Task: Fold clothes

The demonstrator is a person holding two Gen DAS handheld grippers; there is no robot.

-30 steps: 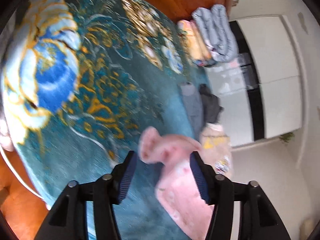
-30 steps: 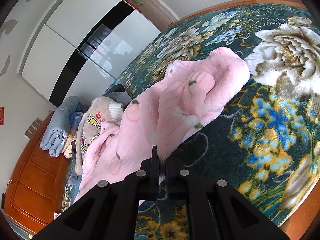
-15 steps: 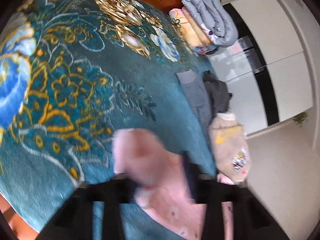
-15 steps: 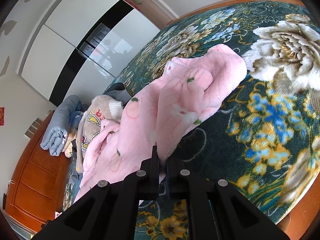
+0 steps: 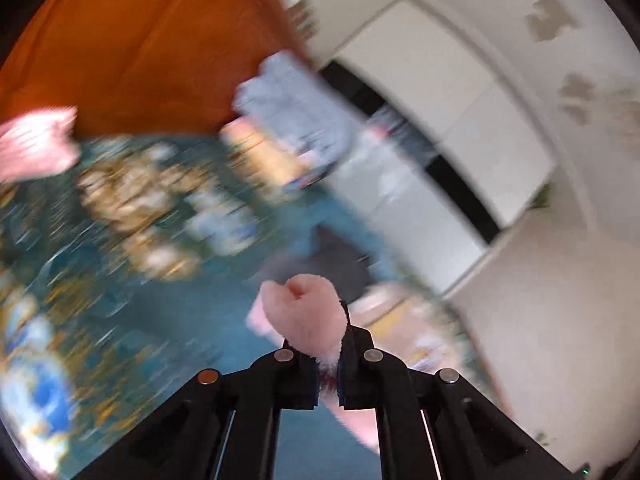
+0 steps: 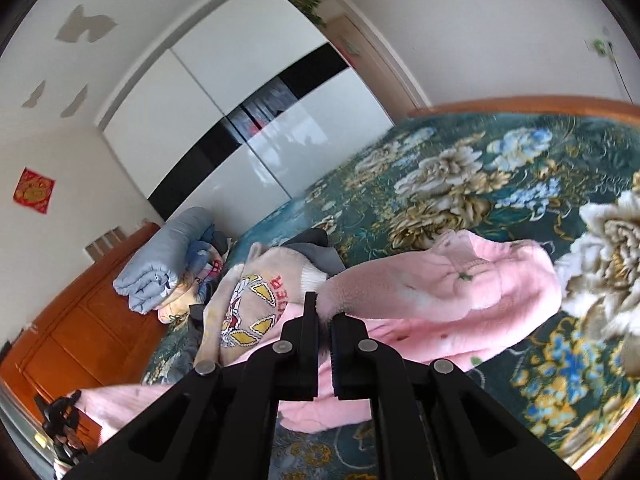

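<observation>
Both pairs of jaws are clamped on the pink fleece garment (image 6: 472,280) — a bunched cuff is being pinched by the left gripper (image 5: 329,364), an edge by the right gripper (image 6: 325,330). The garment is being held partly off the floral bedspread (image 6: 460,168), beside a beige cartoon sweater (image 6: 256,300) — the left view is blurred.

My two wrist views look along their fingers, close over the bed (image 6: 460,168); both catch the wardrobe (image 5: 460,92).
</observation>
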